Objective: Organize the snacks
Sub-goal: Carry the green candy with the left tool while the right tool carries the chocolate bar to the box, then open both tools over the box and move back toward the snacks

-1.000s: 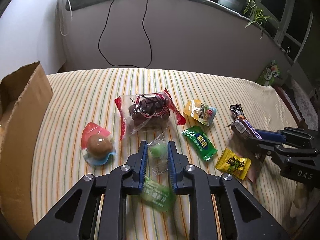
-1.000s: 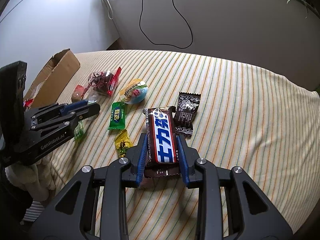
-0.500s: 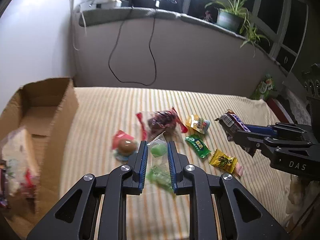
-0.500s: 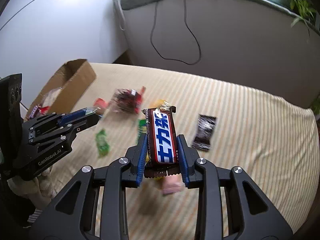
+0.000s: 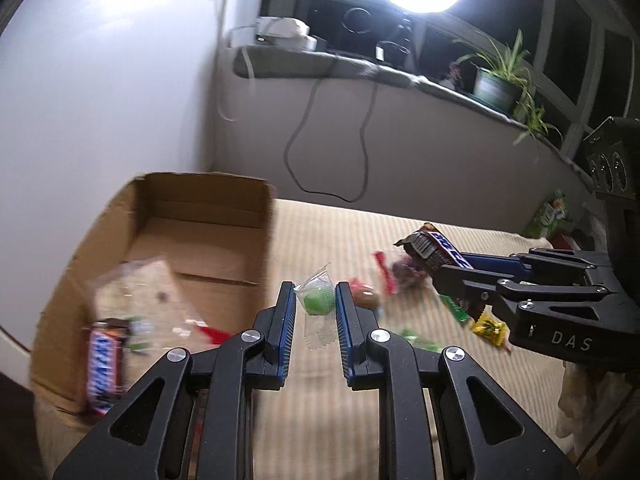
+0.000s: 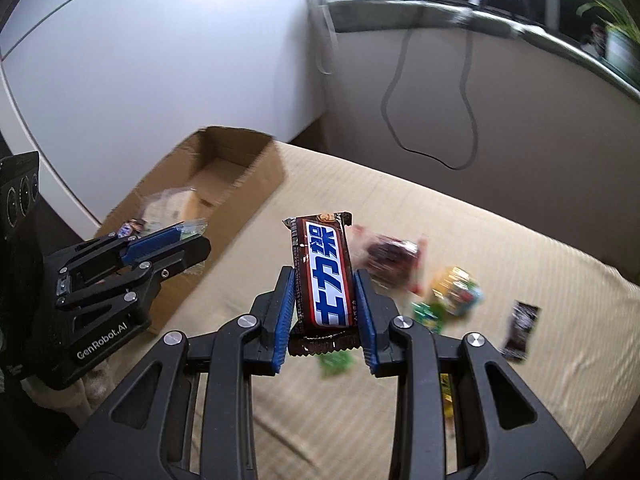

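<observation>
Both my tools have lifted off the striped tabletop (image 5: 320,236) and swung left toward the cardboard box (image 5: 208,208), which now fills the near-left of my view instead of sitting at the edge. My left tool (image 5: 315,306) is clenched on the green candy (image 5: 318,300) in its clear wrapper; my right tool (image 6: 324,300) grasps the chocolate bar (image 6: 326,276). Neither is over the box yet. Other snacks lie loose behind, so more trips remain, I judge.

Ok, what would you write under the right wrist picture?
Right gripper carries a chocolate bar toward the cardboard box, beside the left gripper.
</observation>
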`<state>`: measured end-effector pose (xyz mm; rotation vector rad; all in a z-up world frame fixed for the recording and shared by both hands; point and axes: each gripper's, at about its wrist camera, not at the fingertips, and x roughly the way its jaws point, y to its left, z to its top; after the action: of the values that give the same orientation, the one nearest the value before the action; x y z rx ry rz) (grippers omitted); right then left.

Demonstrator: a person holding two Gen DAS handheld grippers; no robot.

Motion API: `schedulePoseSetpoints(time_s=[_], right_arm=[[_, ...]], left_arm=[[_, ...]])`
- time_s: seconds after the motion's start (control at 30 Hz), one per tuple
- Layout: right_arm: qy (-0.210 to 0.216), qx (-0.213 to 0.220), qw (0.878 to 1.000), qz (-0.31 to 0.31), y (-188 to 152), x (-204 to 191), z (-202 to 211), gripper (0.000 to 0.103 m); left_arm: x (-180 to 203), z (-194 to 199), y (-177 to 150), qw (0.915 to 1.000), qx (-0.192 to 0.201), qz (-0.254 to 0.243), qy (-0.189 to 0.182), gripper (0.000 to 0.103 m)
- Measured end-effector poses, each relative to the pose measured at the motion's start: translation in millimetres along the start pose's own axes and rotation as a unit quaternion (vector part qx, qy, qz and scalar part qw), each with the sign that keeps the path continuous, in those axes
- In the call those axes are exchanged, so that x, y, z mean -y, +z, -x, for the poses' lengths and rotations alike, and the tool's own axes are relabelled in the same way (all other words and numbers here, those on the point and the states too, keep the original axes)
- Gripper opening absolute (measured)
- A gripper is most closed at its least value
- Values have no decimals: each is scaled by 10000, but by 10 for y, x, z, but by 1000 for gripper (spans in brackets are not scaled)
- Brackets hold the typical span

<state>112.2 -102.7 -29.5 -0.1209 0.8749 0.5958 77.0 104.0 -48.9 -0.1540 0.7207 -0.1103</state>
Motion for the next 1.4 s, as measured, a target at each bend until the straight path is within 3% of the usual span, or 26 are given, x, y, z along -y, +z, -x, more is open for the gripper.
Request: schedulePoseSetpoints(time_s=[0.53, 0.83, 1.17, 1.23, 1.3, 1.4], right_arm=[[470, -159, 9977, 467, 437, -800, -560, 31], [582, -289, 9961, 604, 514, -994, -805, 31], [593, -228, 9960, 625, 568, -1046, -806, 31], [579, -188, 9963, 608, 570, -1044, -773, 38], [554, -122, 9966, 590, 567, -1039, -735, 53], [538, -71, 9970, 546, 561, -1000, -688, 57]], left_arm=[[-744, 164, -15, 9977, 90, 491, 467, 18], [-890, 145, -48, 9963, 36, 626, 580, 18], [-928, 154, -44, 9953, 39, 680, 690, 21], [-923, 158, -52, 9950, 34, 693, 719, 32], [-912, 163, -52, 9949, 50, 687, 738, 36], [-892, 173, -58, 9947, 60, 677, 771, 41]])
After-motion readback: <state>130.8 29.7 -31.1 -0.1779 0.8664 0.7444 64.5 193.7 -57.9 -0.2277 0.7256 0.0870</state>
